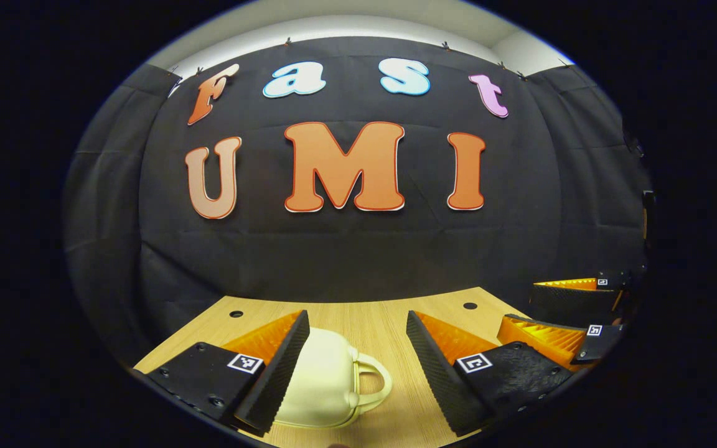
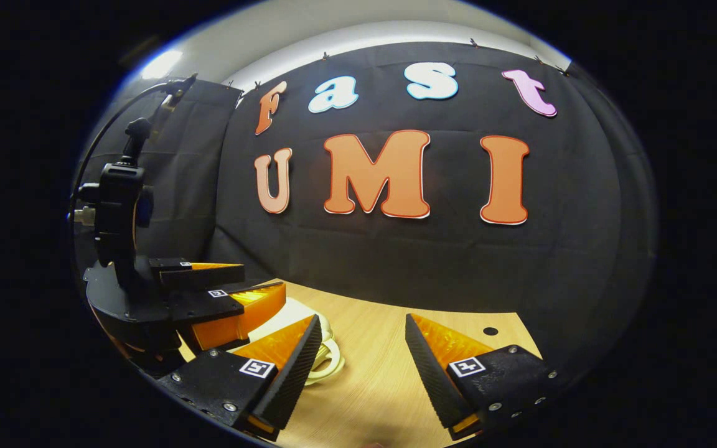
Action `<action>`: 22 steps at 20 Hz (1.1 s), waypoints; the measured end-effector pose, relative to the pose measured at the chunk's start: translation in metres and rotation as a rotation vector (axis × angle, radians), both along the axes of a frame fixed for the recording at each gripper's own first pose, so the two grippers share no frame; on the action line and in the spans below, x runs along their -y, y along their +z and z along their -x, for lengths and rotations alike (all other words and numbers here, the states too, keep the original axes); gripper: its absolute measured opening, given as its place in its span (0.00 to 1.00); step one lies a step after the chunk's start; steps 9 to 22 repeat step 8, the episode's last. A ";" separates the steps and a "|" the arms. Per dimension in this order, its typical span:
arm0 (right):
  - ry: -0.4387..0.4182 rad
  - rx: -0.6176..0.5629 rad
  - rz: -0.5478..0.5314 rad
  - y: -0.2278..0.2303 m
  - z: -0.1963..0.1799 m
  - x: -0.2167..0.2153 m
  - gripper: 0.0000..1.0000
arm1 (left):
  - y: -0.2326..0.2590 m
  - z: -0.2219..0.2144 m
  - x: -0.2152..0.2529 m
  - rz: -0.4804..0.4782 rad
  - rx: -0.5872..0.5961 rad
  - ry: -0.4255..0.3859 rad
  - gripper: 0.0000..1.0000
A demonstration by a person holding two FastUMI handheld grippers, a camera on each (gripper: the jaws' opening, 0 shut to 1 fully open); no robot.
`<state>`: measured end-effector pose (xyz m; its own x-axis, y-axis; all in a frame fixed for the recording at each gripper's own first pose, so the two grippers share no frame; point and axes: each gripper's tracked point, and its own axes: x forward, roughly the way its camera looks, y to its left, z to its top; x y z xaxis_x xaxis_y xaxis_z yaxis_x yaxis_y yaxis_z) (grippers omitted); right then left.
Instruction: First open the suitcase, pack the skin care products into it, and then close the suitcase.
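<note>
In the left gripper view, the left gripper is hovering low over the light wooden table with its fingers spread wide, gripping nothing. A small cream-coloured rounded plastic suitcase with a looped carry handle is lying closed on the table, tucked against the inner face of the gripper's left finger, its handle pointing into the gap between the fingers. Further right in the same view, the right gripper is showing at the table's edge, its fingers parted.

In the right gripper view, the left gripper is sitting at the far left, with the suitcase peeking out just beyond it on the table. The right gripper is likewise standing wide open over bare wood, touching nothing.
</note>
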<state>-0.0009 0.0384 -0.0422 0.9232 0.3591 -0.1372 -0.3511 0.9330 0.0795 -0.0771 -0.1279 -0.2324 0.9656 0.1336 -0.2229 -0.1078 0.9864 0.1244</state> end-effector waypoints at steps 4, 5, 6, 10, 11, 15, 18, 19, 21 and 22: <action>0.006 0.025 -0.022 0.008 0.000 0.000 0.87 | -0.001 0.002 0.000 0.005 -0.005 0.004 0.97; 0.002 0.039 -0.021 0.012 0.000 0.001 0.87 | 0.000 0.003 0.001 0.007 -0.003 0.009 0.97; 0.002 0.052 -0.019 0.015 0.000 0.002 0.87 | 0.000 0.003 0.001 0.011 -0.003 0.014 0.97; 0.002 0.069 -0.012 0.017 0.001 0.002 0.87 | 0.000 0.005 0.002 0.015 -0.004 0.019 0.97; 0.002 0.069 -0.012 0.017 0.001 0.002 0.87 | 0.000 0.005 0.002 0.015 -0.004 0.019 0.97; 0.002 0.069 -0.012 0.017 0.001 0.002 0.87 | 0.000 0.005 0.002 0.015 -0.004 0.019 0.97; 0.002 0.069 -0.012 0.017 0.001 0.002 0.87 | 0.000 0.005 0.002 0.015 -0.004 0.019 0.97; 0.002 0.069 -0.012 0.017 0.001 0.002 0.87 | 0.000 0.005 0.002 0.015 -0.004 0.019 0.97; 0.002 0.069 -0.012 0.017 0.001 0.002 0.87 | 0.000 0.005 0.002 0.015 -0.004 0.019 0.97; 0.002 0.069 -0.012 0.017 0.001 0.002 0.87 | 0.000 0.005 0.002 0.015 -0.004 0.019 0.97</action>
